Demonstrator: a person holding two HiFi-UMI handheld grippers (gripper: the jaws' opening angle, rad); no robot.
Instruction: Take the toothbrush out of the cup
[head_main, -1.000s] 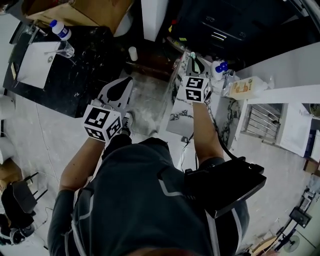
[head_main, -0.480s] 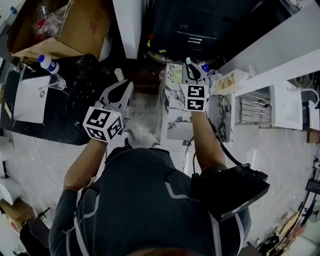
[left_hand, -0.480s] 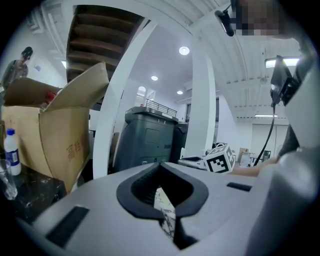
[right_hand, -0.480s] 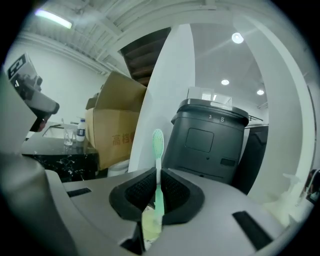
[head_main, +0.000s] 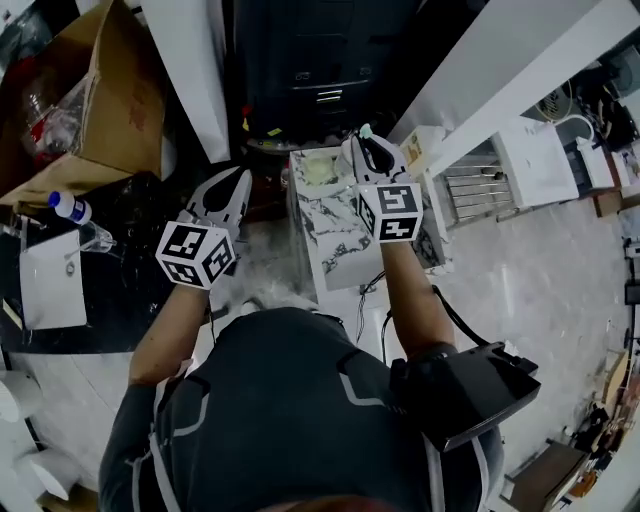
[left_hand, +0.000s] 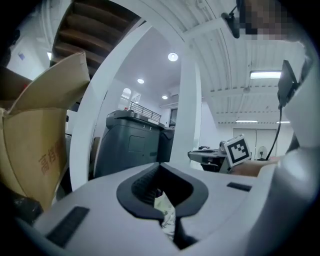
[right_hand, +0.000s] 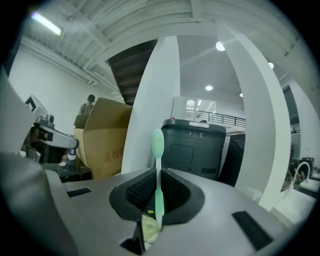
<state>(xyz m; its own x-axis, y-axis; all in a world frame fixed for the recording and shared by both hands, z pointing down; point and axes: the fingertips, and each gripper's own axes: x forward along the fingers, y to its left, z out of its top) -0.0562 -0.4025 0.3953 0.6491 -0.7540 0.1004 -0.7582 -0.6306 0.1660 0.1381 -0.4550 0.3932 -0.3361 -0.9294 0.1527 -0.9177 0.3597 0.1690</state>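
A mint-green toothbrush (right_hand: 158, 170) stands upright between the jaws of my right gripper (right_hand: 152, 220), which is shut on its handle, bristle head up. In the head view the right gripper (head_main: 366, 142) hangs over the far end of a small marble-topped table (head_main: 335, 245), and the brush tip (head_main: 366, 130) pokes out beyond the fingers. A pale round thing (head_main: 318, 168), perhaps the cup, sits on that table end just left of the gripper. My left gripper (head_main: 238, 182) is held up left of the table, jaws together and nothing in them (left_hand: 167, 222).
An open cardboard box (head_main: 100, 100) is at the far left. Below it stands a black table (head_main: 130, 300) with a water bottle (head_main: 68, 206) and a white sheet (head_main: 50, 280). White pillars (head_main: 190, 70) flank a dark cabinet (head_main: 300, 60); a white grille (head_main: 470, 180) stands right.
Both grippers have risen. The right one has lifted the toothbrush up and away from the bottles on the marble table. The head view has swung, so the room has shifted.
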